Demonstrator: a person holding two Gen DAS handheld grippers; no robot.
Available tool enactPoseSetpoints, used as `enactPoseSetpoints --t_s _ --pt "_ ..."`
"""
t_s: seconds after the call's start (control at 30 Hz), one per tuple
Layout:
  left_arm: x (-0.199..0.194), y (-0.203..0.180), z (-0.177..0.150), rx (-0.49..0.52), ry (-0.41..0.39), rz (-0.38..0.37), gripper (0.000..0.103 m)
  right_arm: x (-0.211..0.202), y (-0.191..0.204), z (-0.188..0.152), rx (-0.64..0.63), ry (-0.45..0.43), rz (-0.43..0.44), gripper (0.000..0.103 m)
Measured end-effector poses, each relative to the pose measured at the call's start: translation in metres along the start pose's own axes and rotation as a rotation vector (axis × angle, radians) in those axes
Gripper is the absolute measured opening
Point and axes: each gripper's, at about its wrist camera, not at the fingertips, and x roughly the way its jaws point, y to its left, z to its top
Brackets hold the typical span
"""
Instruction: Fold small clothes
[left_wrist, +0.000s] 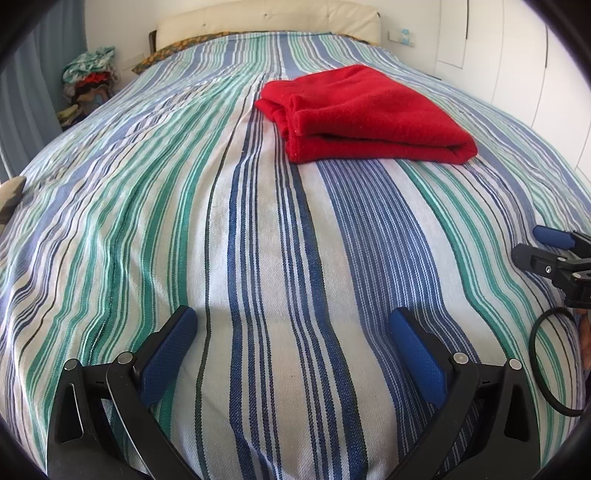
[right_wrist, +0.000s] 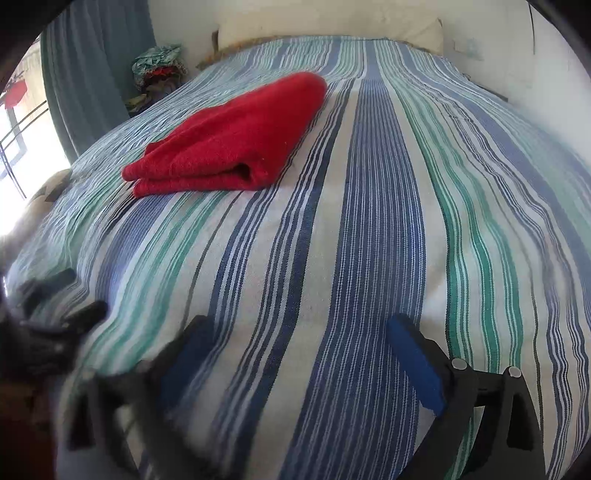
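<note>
A red garment (left_wrist: 364, 114) lies folded in a thick rectangle on the striped bedspread (left_wrist: 258, 229), ahead and to the right in the left wrist view. In the right wrist view the red garment (right_wrist: 229, 144) lies ahead and to the left. My left gripper (left_wrist: 291, 325) is open and empty, low over the near part of the bed, well short of the garment. My right gripper (right_wrist: 299, 332) is open and empty too, its left side blurred. The right gripper also shows at the right edge of the left wrist view (left_wrist: 554, 254).
A pile of mixed clothes (left_wrist: 90, 81) stands beside the bed at the far left. A cream headboard (left_wrist: 269, 16) and a patterned pillow (left_wrist: 173, 50) are at the far end. White wardrobe doors (left_wrist: 517, 55) line the right. A curtain (right_wrist: 96, 66) and a window (right_wrist: 14, 140) are at the left.
</note>
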Motion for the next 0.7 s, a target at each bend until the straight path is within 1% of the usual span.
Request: enactPoseSetpoints --t_s 0.13,0.27,0.47,0.7 --pt "-0.0009 -0.0001 -0.0006 0.002 0.000 0.001 0.102 -0.0004 -0.0020 -0.0017 0.011 -0.006 0.010 0.097" --pt "-0.0011 -0.0003 -0.0006 0.002 0.001 0.003 0.102 -0.0056 -0.0011 -0.0045 0.015 -0.010 -0.010 0.097" --pt "-0.0018 0.0001 -0.0010 0.002 0.000 0.005 0.102 -0.0041 -0.0034 -0.0049 0.019 -0.007 0.008 0.101" --pt "-0.0015 -0.0001 -0.0008 0.002 0.000 0.004 0.103 -0.0026 -0.0032 -0.0055 0.014 -0.010 0.011 0.102"
